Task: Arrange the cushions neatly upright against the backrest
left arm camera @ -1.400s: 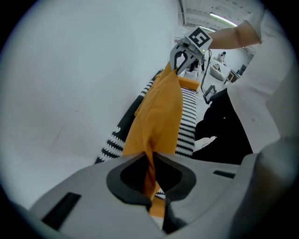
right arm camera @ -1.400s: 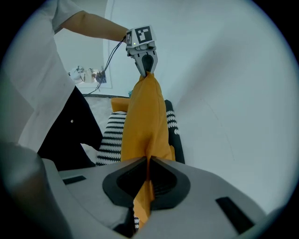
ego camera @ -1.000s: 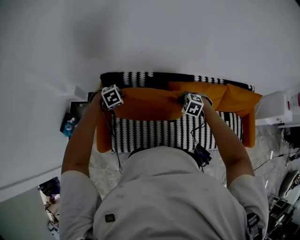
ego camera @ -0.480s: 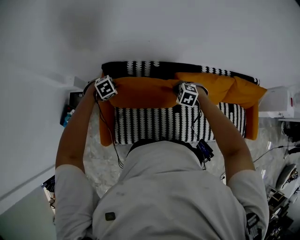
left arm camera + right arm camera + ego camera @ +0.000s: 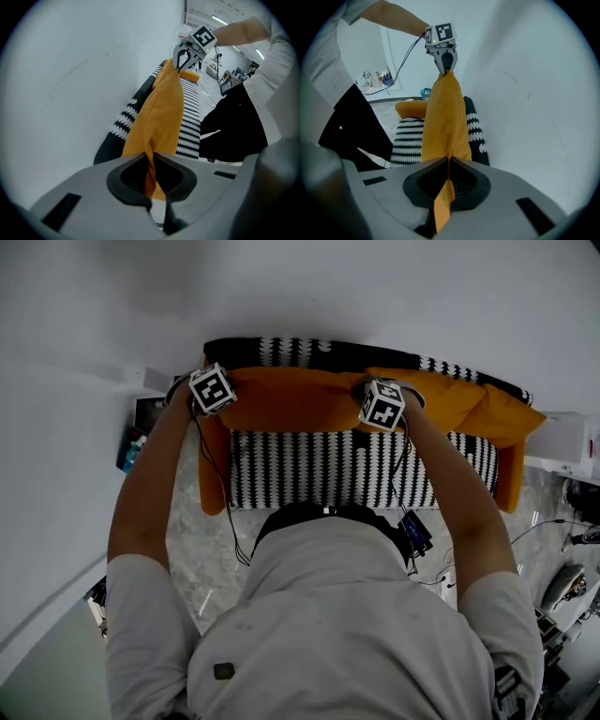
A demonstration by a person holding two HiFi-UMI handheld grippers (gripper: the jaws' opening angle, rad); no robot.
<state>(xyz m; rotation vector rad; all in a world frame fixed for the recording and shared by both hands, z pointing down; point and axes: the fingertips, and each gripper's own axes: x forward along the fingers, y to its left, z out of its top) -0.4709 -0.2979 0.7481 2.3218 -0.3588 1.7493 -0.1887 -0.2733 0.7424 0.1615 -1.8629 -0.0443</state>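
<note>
Head view looks down on the white wall [image 5: 281, 287] and, set against it, the sofa [image 5: 328, 479] with its black-and-white patterned seat and orange armrest [image 5: 208, 484]; along the back runs the patterned backrest [image 5: 281, 351]. Across the left and middle of the sofa you are holding one orange cushion [image 5: 291, 399] by its two upper corners, stretched flat between your hands just in front of the backrest and above the seat. A second orange cushion [image 5: 473, 404] lies along the backrest to the right, its near end close to your right hand. I cannot tell whether the held cushion's lower edge touches the seat yet. In the left gripper view, the left gripper [image 5: 151, 161] is clenched on a fold of orange fabric at the cushion's corner, and in the right gripper view the right gripper [image 5: 447, 164] is pinched tight on the opposite corner, a tab of fabric poking through toward the camera. To do this step well, lower both corners level, so the bottom edge lands square on the seat, not one end first. Bring the cushion's face flush to the backrest before you let go, and leave no overlap with the second cushion. The pinches are on thin fabric only, so the filling will likely sag; settle its weight on the seat first, then release both sides together so it does not topple forward.
</note>
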